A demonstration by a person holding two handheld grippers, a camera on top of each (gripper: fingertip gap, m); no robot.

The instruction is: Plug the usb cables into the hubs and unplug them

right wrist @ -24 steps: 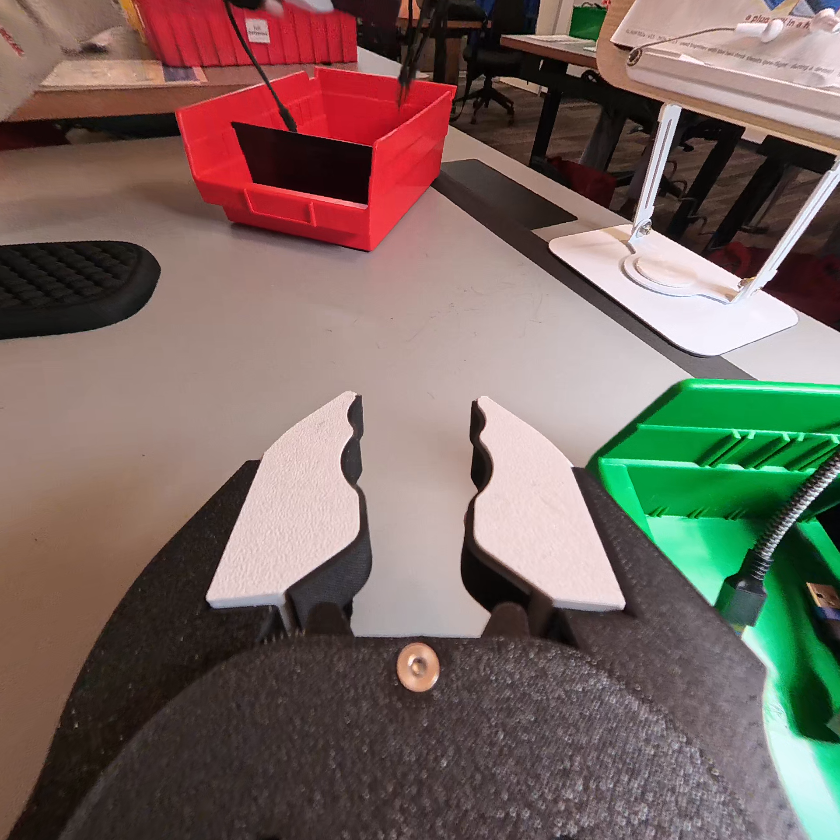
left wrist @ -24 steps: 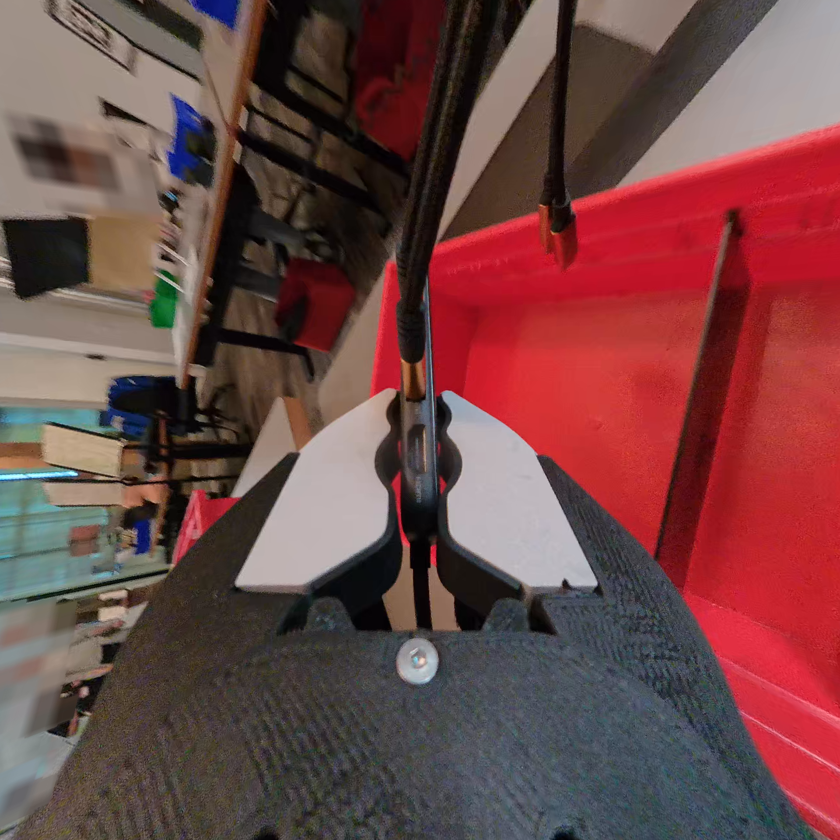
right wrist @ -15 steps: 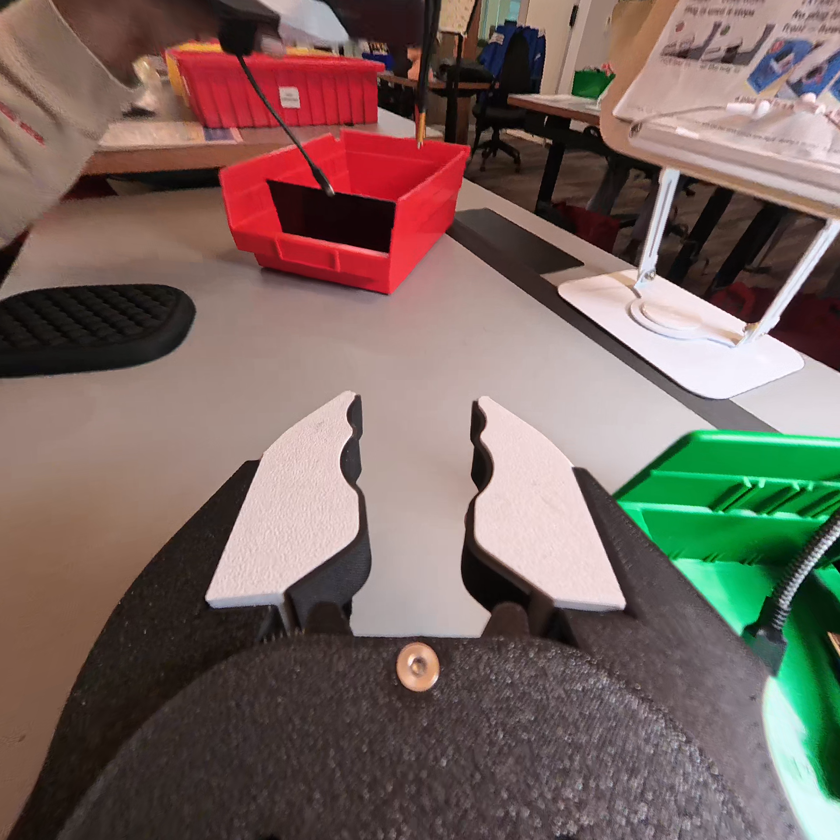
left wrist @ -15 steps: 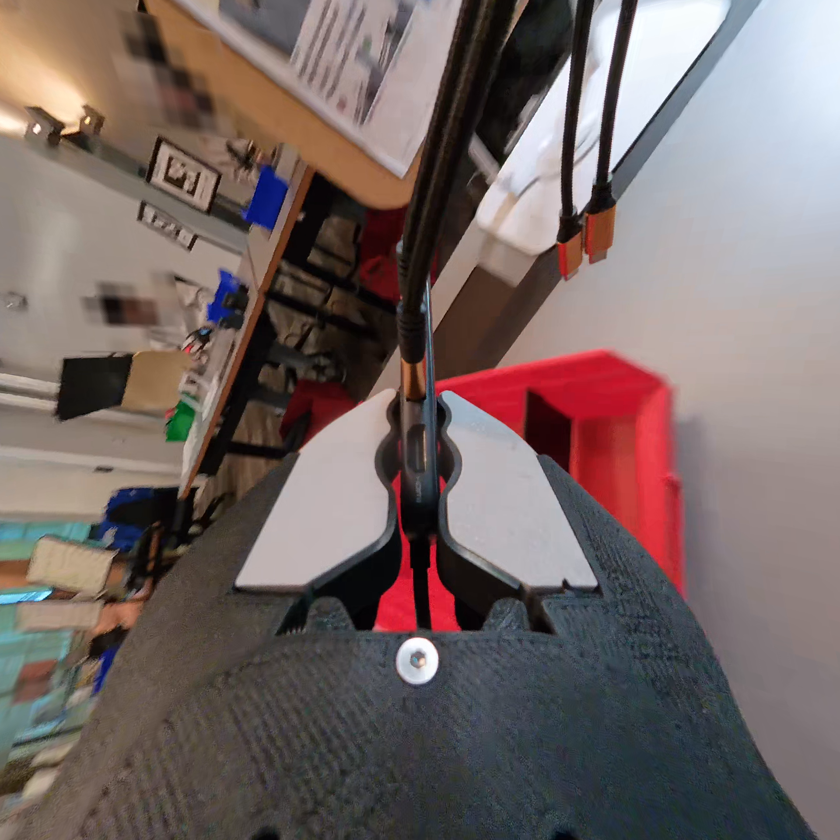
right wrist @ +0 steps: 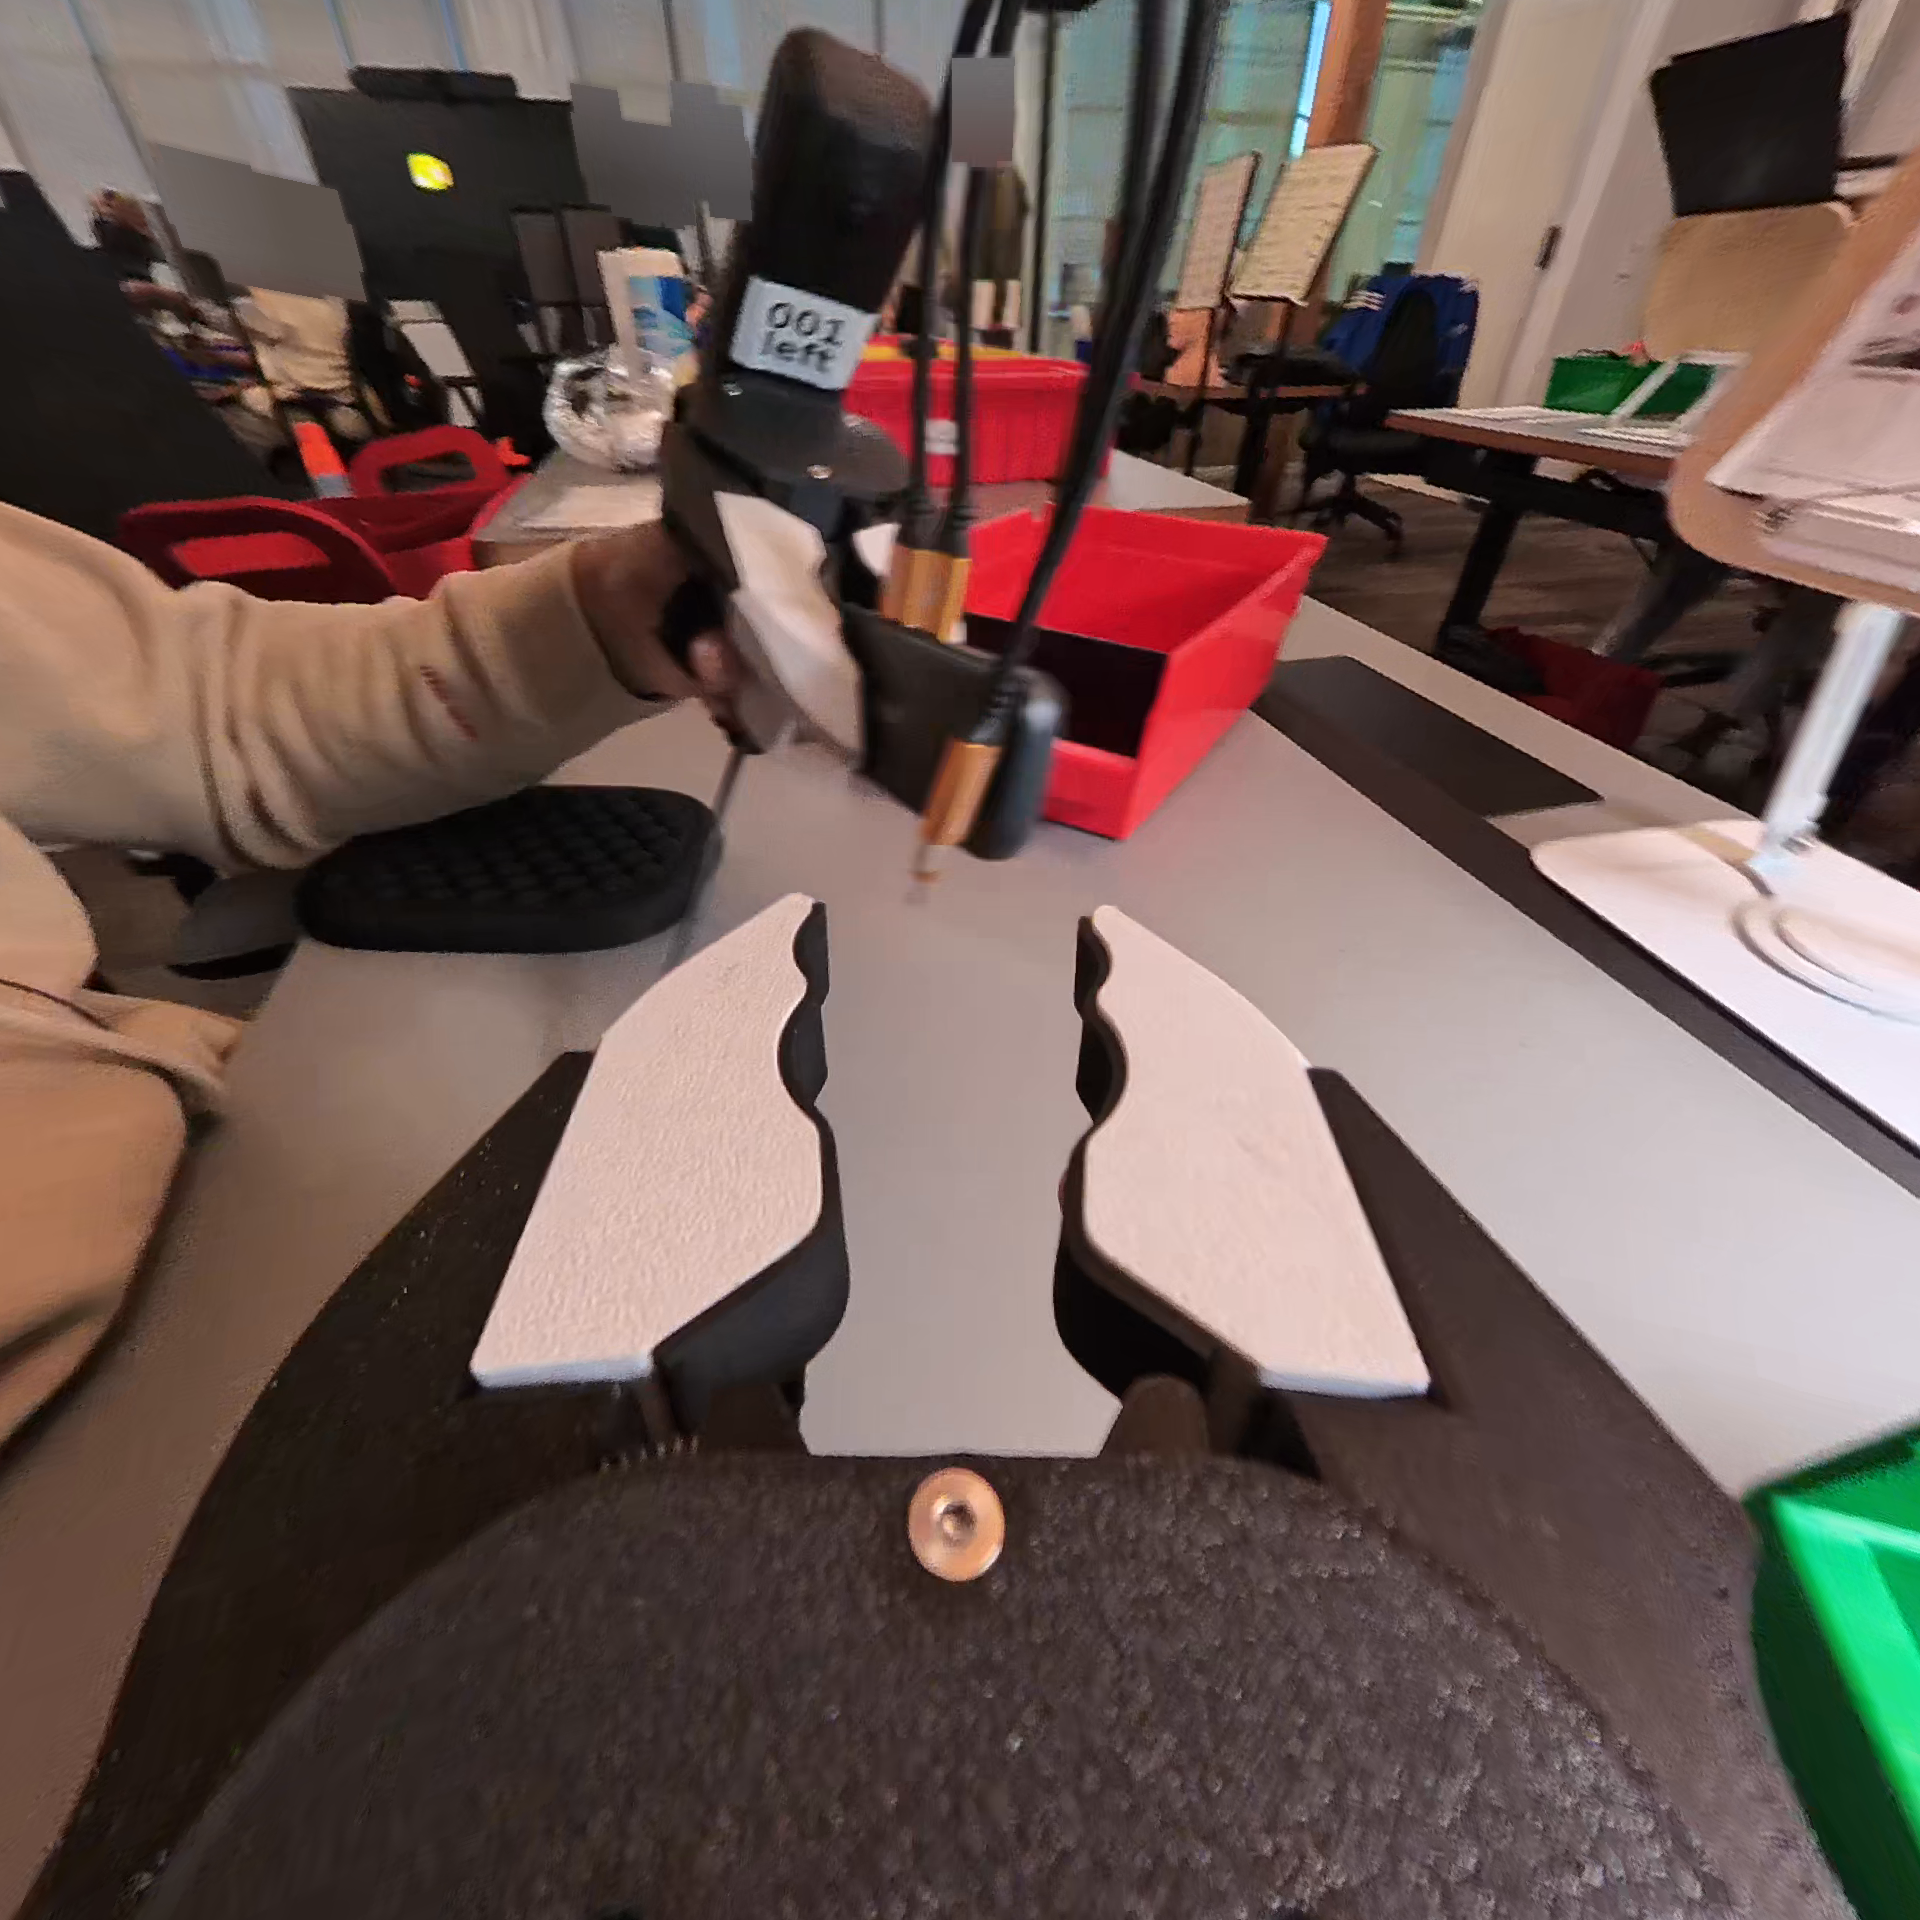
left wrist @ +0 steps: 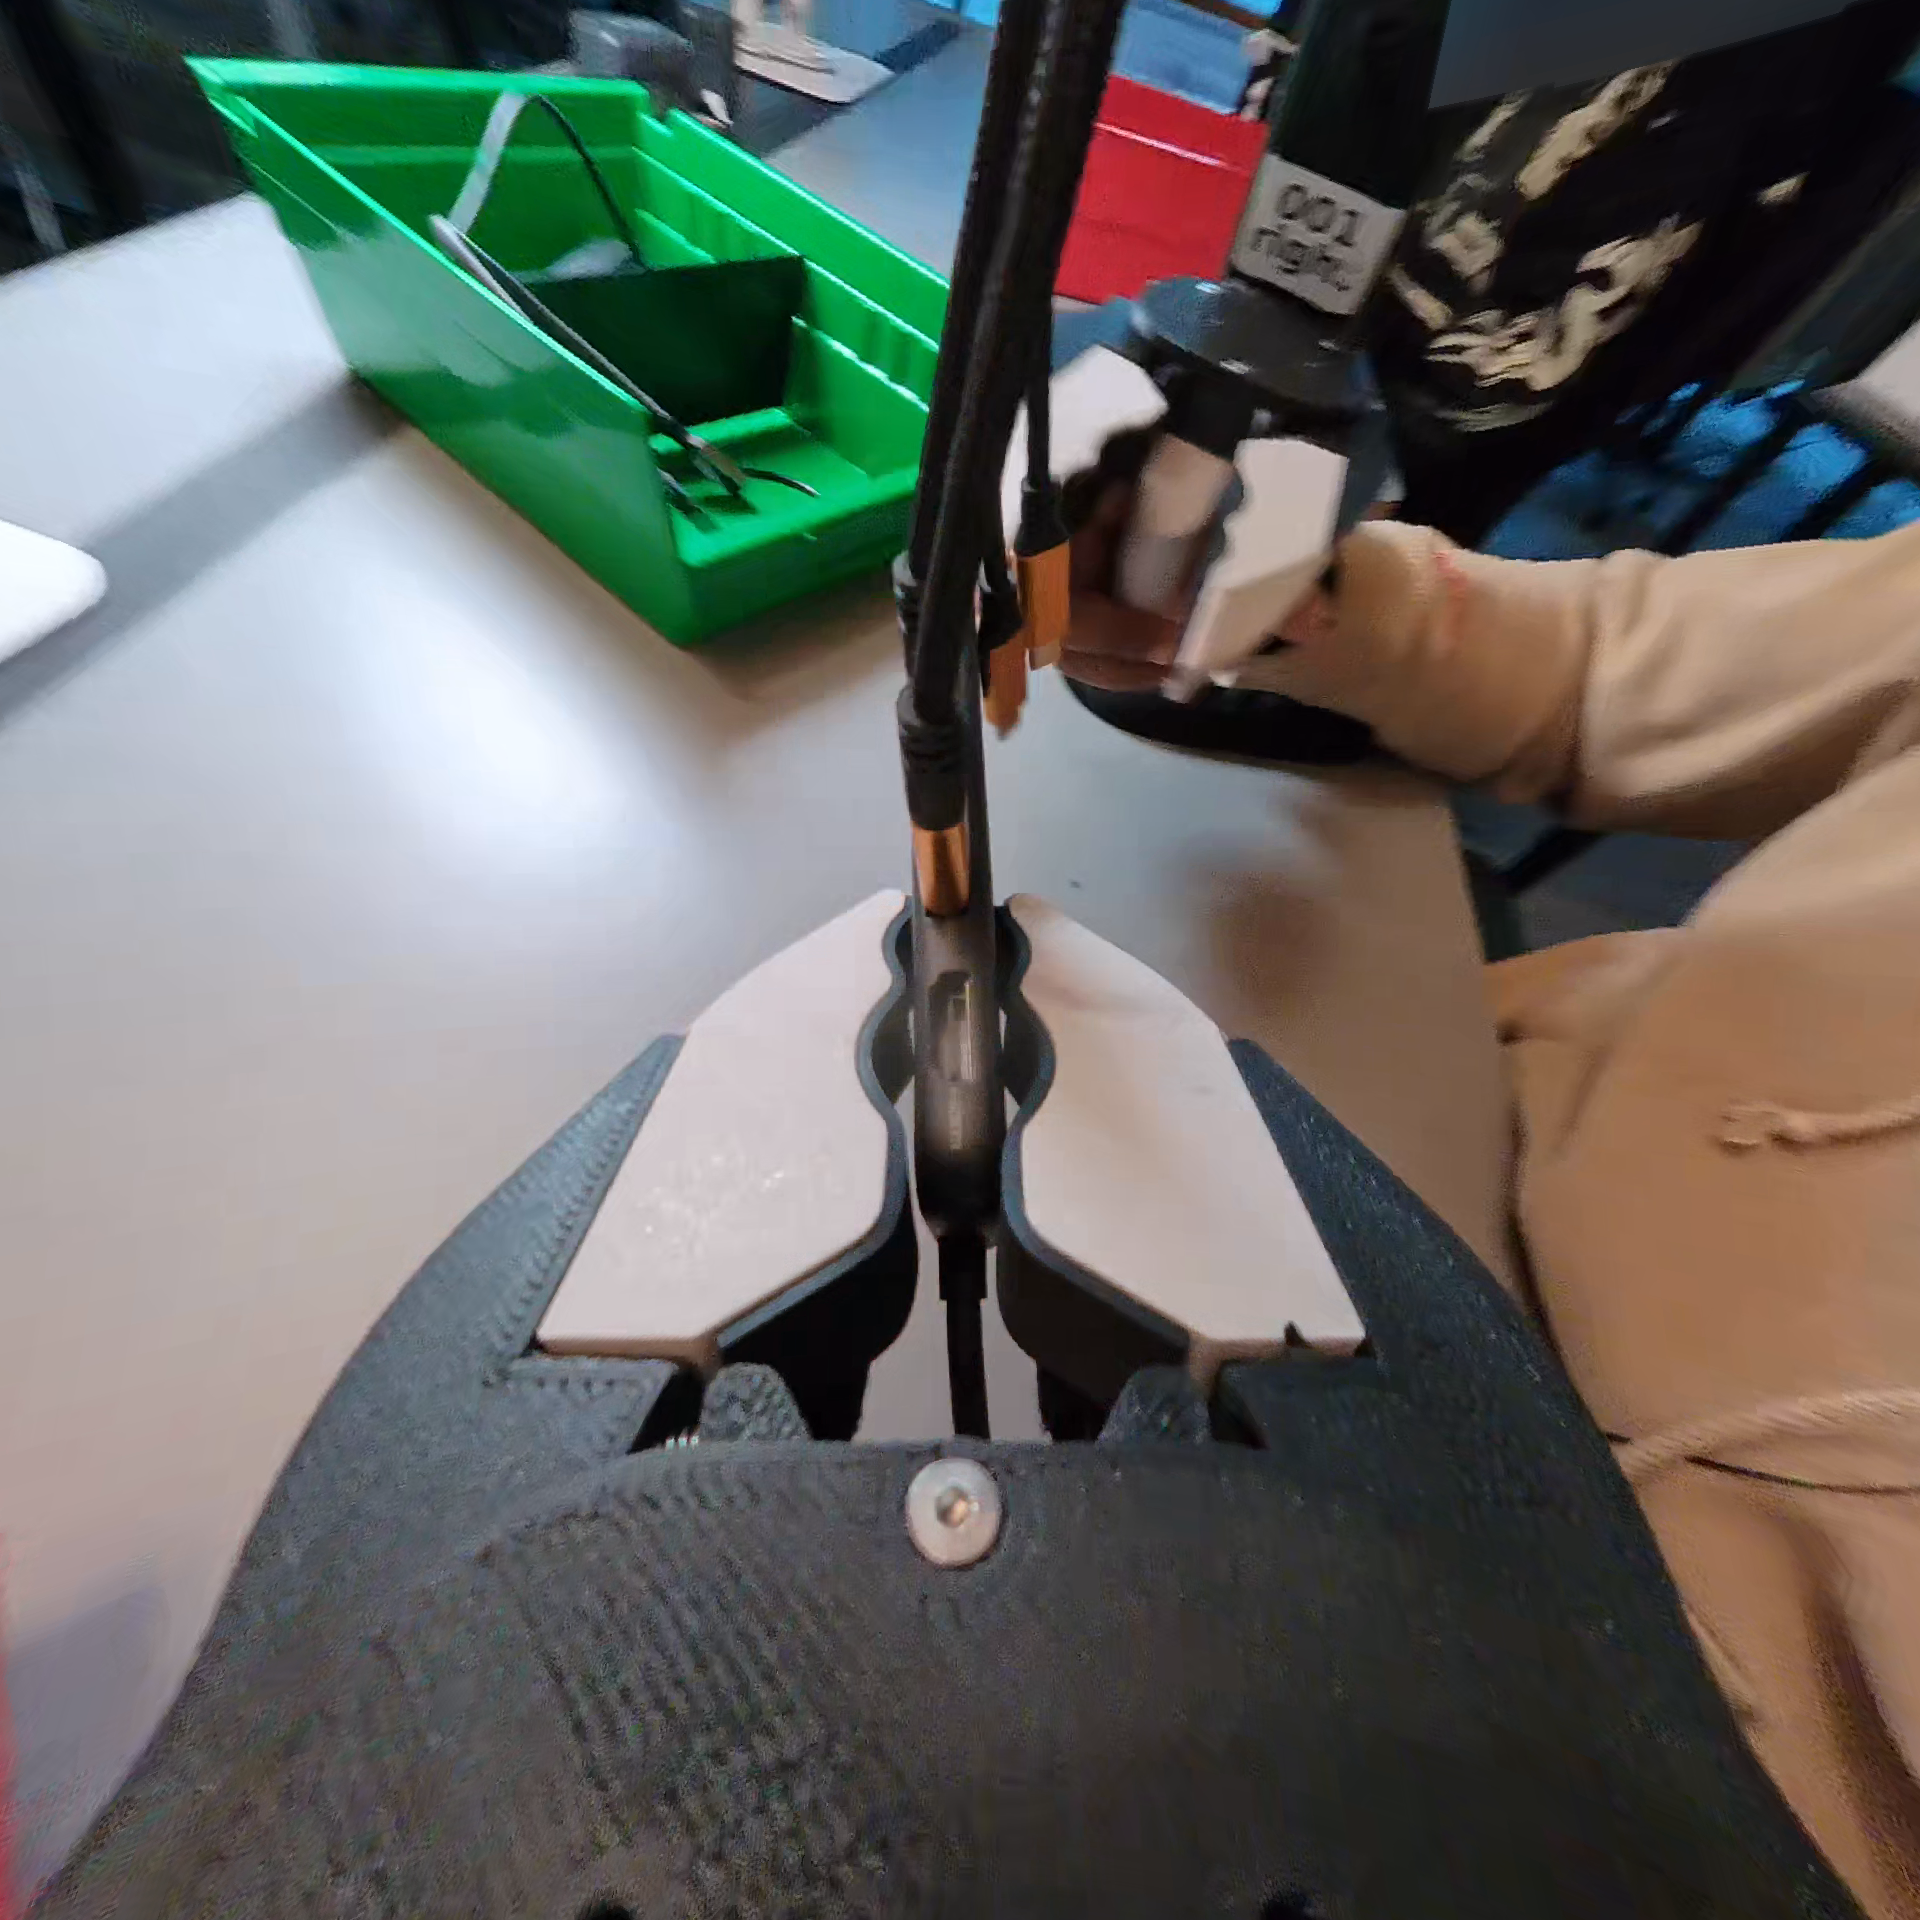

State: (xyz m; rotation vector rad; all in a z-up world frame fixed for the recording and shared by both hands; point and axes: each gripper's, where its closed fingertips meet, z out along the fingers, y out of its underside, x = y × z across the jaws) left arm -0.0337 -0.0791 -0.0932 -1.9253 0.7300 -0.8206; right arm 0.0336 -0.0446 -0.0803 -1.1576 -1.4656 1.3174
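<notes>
The left gripper [left wrist: 956, 1049] is clamped tight on a slim dark hub [left wrist: 954, 1060], held edge-on between its fingers, with the hub's own lead running back under the gripper. In the right wrist view the same hub [right wrist: 935, 707] hangs in the air above the grey table [right wrist: 1351, 1039], in front of a red bin [right wrist: 1174, 634].

Black cables [left wrist: 997, 312] come down from above to the hub. One plug with a copper-coloured collar [left wrist: 940, 862] sits at the hub's front end and looks seated. Two more orange plugs [right wrist: 925, 587] meet the hub's upper edge in the right wrist view; whether they are fully pushed in is hard to tell through the blur.

The right gripper [right wrist: 951, 1122] is wide open and holds nothing. It hovers low over the table, pointed toward the hub and well short of it. A green bin [left wrist: 582, 343] behind it holds further cables.

My reading is that the plugging half is largely finished for this hub, since several plugs appear attached. What is left seems to be the unplugging: the open right gripper would need to reach a plug, close on its collar and pull straight out while the left keeps the hub steady. No plug has clearly been pulled free yet.
</notes>
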